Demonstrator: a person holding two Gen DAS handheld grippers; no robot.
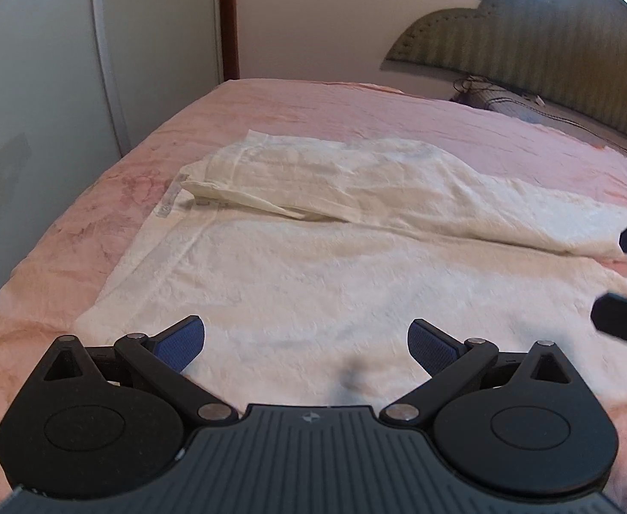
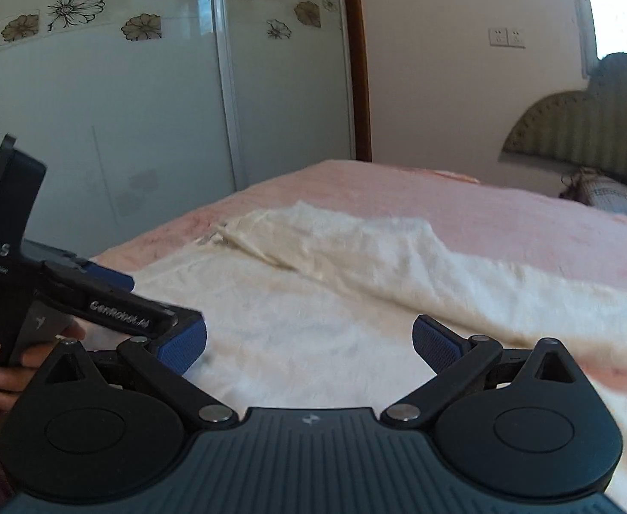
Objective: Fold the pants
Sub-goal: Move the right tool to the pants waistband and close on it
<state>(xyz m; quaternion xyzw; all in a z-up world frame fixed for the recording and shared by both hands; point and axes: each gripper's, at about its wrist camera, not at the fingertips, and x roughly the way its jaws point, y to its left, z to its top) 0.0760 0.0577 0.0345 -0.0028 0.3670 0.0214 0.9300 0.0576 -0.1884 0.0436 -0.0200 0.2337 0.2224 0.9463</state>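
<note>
Nearest you, your left gripper (image 1: pixel 306 345) hangs just above the near part of the cream pants (image 1: pixel 313 231), its blue-padded fingers (image 1: pixel 183 345) spread wide with nothing between them. Your right gripper (image 2: pixel 309 345) is the same: spread wide, empty, poised over the cloth. Your left hand (image 2: pixel 1 364) shows at the edge of the right wrist view, wrapped round the other tool's handle.

The pants lie on the pink bedspread (image 1: pixel 313 103), one leg flat and broad toward you, the other folded over along the far side. The cloth looks light, limp and crinkled, likely to sag and slide rather than hold a crease, so I would pinch hems or the waistband edge, both layers together, rather than the middle of a panel.

The waistband seems to sit at the far left, though blur makes that unsure. The pants' right end is cut off, and whether seams are aligned underneath is hidden. A green headboard (image 1: pixel 549 38) stands beyond.
</note>
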